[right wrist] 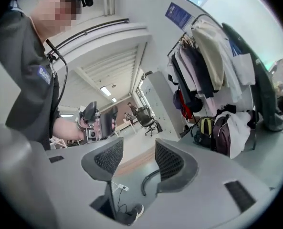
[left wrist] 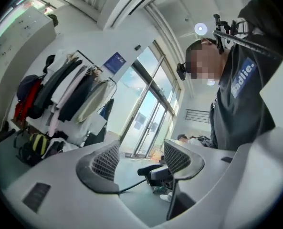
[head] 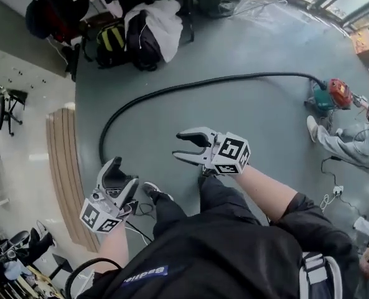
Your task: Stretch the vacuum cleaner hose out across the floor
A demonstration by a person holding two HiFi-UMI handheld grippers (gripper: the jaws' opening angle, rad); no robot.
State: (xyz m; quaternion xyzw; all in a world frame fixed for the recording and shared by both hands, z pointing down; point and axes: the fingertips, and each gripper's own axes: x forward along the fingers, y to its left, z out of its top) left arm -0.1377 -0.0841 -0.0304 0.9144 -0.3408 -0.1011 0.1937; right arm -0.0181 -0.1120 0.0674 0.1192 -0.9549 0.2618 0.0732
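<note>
1. The left claw (head: 123, 173) is released, with its jaws wide apart and nothing between them.
2. The long black ribbed vacuum cleaner hose (head: 172, 91) curves over the grey floor (head: 246, 136) from the red and teal vacuum cleaner (head: 333, 94) to a loose end near the person's feet. The best move is probably to grip that end low and draw it away from the machine until the bend is gone.
3. The right claw (head: 179, 147) is also released and empty.

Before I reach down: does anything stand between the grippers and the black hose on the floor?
Nothing visible does. The hose lies on bare grey floor ahead of the left gripper and the right gripper, both open and empty.
</note>
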